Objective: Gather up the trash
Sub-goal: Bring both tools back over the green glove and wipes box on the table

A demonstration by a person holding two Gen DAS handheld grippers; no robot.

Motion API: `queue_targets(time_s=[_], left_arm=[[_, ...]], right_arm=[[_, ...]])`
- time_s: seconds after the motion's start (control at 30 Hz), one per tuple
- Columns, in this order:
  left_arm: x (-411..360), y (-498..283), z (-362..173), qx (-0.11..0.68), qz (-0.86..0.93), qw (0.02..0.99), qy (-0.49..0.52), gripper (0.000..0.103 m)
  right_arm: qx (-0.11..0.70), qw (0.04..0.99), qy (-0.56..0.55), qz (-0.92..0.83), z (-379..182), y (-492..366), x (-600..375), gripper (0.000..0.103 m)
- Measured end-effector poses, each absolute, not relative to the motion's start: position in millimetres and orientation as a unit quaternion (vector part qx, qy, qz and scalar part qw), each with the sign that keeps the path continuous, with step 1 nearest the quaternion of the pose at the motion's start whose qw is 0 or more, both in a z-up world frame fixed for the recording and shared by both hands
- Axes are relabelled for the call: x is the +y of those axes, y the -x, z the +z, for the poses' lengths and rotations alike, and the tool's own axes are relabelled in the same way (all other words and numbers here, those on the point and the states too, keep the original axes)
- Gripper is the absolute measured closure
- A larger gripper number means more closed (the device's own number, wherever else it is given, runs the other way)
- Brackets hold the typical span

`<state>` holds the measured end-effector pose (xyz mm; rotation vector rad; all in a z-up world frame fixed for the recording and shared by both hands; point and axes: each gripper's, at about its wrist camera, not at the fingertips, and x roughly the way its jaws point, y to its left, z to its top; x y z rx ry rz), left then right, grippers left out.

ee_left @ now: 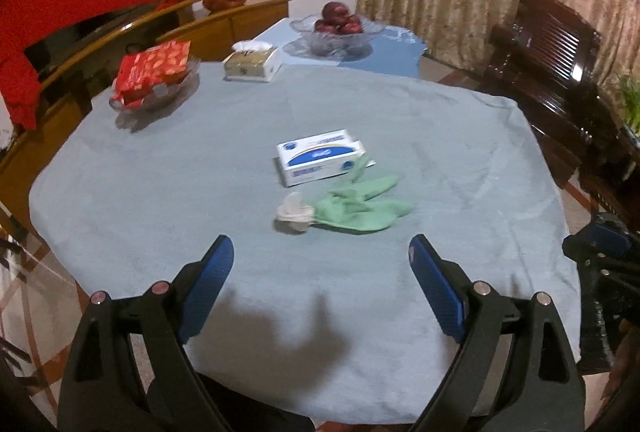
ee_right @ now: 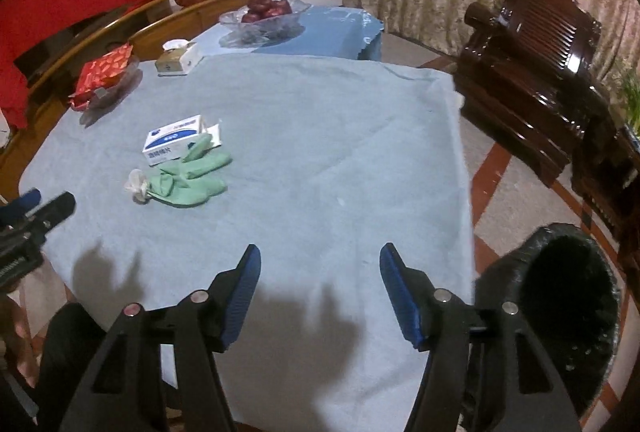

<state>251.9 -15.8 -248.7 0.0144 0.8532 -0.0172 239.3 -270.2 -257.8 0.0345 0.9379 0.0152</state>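
On the grey-blue tablecloth (ee_left: 200, 167) lie a crumpled white tissue (ee_left: 294, 219), a pair of green gloves (ee_left: 362, 207) and a white-and-blue small box (ee_left: 320, 156), close together. My left gripper (ee_left: 321, 252) hangs open just short of the tissue, nothing between its blue pads. In the right wrist view the same tissue (ee_right: 137, 184), gloves (ee_right: 192, 175) and box (ee_right: 176, 139) sit far to the left. My right gripper (ee_right: 320, 260) is open over bare cloth near the table's front edge. A black-lined trash bin (ee_right: 560, 312) stands on the floor at its right.
At the table's far side stand a tissue box (ee_left: 251, 63), a glass dish with red packets (ee_left: 154, 79) and a glass bowl of red fruit (ee_left: 336, 27). A dark wooden chair (ee_left: 552, 71) stands to the right, a wooden sideboard (ee_left: 120, 43) to the left.
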Motion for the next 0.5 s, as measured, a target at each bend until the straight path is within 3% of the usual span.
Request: queue_targets(time_s=[0.5], left_arm=[[-15,-312,-315,0.443,-0.018,0.896,-0.013,0.016]], right_arm=[[0.468,0.883,-0.017,0.015,-304,-300,-250,0.041]])
